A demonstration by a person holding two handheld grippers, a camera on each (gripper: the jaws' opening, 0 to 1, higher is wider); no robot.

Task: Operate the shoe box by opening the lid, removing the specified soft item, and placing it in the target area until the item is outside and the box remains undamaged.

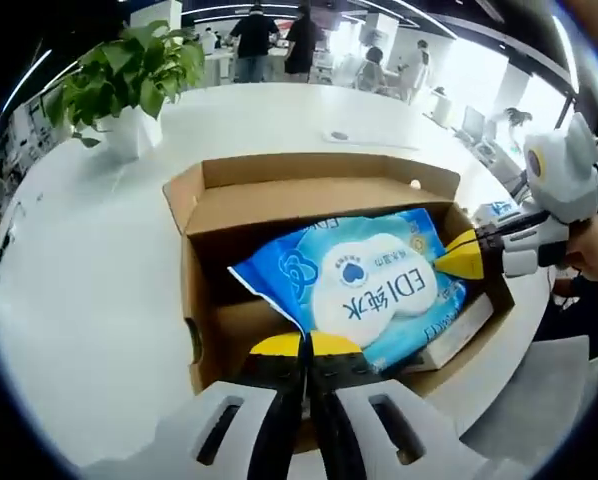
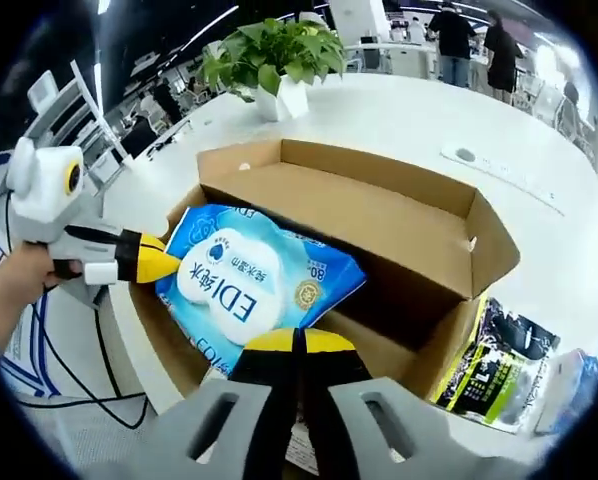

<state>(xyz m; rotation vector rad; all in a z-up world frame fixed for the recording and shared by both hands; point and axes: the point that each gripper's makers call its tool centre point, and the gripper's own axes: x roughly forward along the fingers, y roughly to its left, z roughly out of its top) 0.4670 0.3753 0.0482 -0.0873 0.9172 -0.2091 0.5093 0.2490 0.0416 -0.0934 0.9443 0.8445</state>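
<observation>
- Two grippers pinching one blue wet-wipe pack (image 1: 374,285) from opposite edges, inside the open shoe box (image 1: 309,205) on the white table (image 1: 89,260).
- Left gripper (image 1: 304,350) clamped on near edge; right gripper (image 1: 466,255) clamped on far corner.
- Lying diagonally, tilted, partly lifted above the box floor.
- Equally near both; straight up and out looks clear.
</observation>
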